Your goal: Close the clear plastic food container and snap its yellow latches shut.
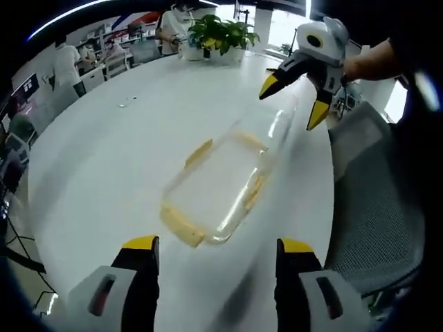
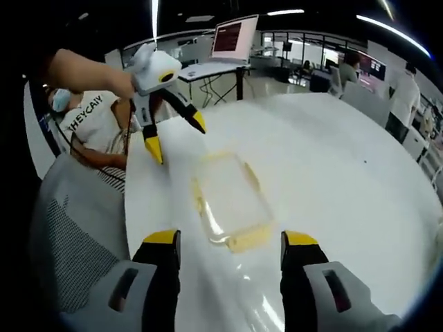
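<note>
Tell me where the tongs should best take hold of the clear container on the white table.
Probably at a short end of the clear container, on its yellow latch: that end faces the left tongs, which are open and apart from it, so come from there.

White table (image 1: 104,159) (container (image 1: 218,187) atop)

From opposite ends, both views look down closely on the container (image 1: 218,187) (image 2: 232,200), facing each other.

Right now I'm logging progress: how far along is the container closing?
Barely started. The clear container lies on the white table with yellow latches apparently unsnapped. Both hand-held grippers, left and right, hover open, holding nothing. Lid seating and all latching remain; whether the lid's on is unclear.
</note>
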`<state>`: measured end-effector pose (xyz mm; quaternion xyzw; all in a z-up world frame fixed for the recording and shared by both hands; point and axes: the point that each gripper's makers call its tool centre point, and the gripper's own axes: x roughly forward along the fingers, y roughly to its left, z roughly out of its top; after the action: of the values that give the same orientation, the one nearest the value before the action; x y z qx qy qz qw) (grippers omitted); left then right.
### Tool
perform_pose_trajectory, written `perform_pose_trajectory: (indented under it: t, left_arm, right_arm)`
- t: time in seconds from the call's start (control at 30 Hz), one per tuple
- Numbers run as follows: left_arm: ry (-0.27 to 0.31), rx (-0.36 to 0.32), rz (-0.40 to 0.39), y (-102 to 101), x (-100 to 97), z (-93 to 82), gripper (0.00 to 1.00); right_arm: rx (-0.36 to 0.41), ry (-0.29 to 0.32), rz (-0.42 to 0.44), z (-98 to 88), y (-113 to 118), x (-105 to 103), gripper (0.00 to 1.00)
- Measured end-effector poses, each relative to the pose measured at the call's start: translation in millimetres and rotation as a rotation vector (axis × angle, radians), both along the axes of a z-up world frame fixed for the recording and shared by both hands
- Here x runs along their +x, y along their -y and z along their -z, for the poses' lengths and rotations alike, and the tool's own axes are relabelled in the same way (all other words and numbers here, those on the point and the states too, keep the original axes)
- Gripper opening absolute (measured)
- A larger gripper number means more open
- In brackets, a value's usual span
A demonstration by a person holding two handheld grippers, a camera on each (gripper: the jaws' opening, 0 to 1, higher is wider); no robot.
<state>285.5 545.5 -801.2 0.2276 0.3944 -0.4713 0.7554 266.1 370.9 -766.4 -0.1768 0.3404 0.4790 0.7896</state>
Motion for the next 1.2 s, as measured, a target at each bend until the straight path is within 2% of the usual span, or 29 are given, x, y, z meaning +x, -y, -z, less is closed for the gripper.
perform_pose_trajectory:
  t: [0.27,0.47,0.73,0.8,1.07,1.2]
  left_arm:
    - [0.002,0.077,0.082,-3.6,13.9,13.2,0.64]
    - [0.001,0.096,0.113,-5.2,23.6,14.0,0.62]
    - [0.003,0.154,0.186,-7.2,31.8,25.0,0.61]
    - [0.006,0.163,0.201,-6.5,34.0,25.9,0.60]
    - [0.028,0.200,0.276,-1.7,41.5,27.0,0.58]
    - [0.036,0.225,0.308,-0.5,45.7,28.3,0.57]
  right_arm:
    - [-0.042,-0.008,-0.050,10.8,-6.1,7.6,0.55]
    - [-0.058,-0.052,-0.047,19.2,-7.1,9.5,0.56]
    - [-0.121,-0.060,-0.069,32.1,-6.4,13.7,0.54]
    - [-0.116,-0.062,-0.075,33.9,-8.6,15.4,0.54]
    - [-0.223,-0.043,-0.160,46.4,-9.5,18.6,0.51]
    - [-0.244,-0.046,-0.182,51.4,-11.2,19.5,0.53]
